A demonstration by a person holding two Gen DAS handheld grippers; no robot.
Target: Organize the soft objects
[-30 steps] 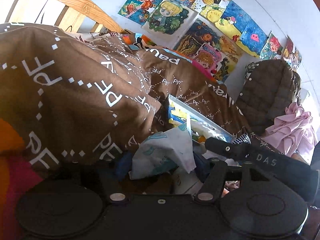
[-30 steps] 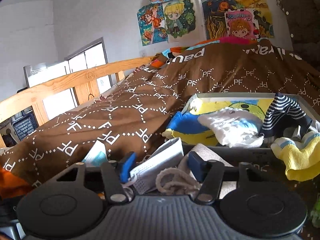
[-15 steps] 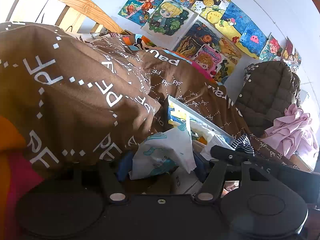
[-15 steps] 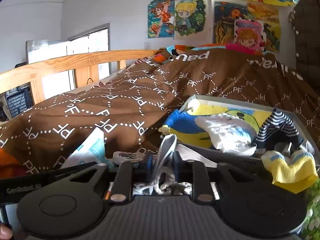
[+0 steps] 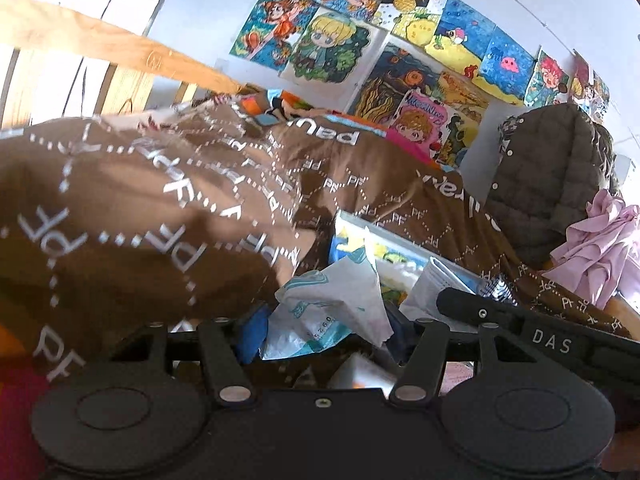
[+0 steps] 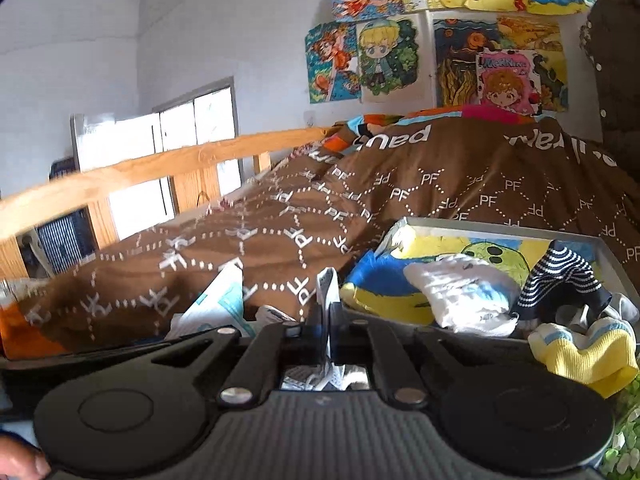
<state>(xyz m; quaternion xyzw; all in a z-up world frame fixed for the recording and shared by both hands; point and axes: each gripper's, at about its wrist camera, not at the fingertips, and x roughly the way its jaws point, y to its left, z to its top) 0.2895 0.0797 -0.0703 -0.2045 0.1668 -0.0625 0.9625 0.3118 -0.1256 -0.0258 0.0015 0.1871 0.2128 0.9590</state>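
Already several socks lie in the grey cartoon-lined box (image 6: 612, 264). Right gripper (image 6: 329, 332) jaws pinch a white pleated face mask (image 6: 326, 292). Left gripper (image 5: 324, 320) jaws stand apart around a crumpled white-and-teal wrapper (image 5: 332, 304), unsorted.

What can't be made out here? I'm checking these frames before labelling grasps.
- Left wrist view: whether the left gripper actually pinches the white-and-teal wrapper; the wrapper covers the pads.
- Right wrist view: the lower end of the face mask held by the right gripper, hidden by its body.
- Right wrist view: the tray's near contents, hidden behind the socks.
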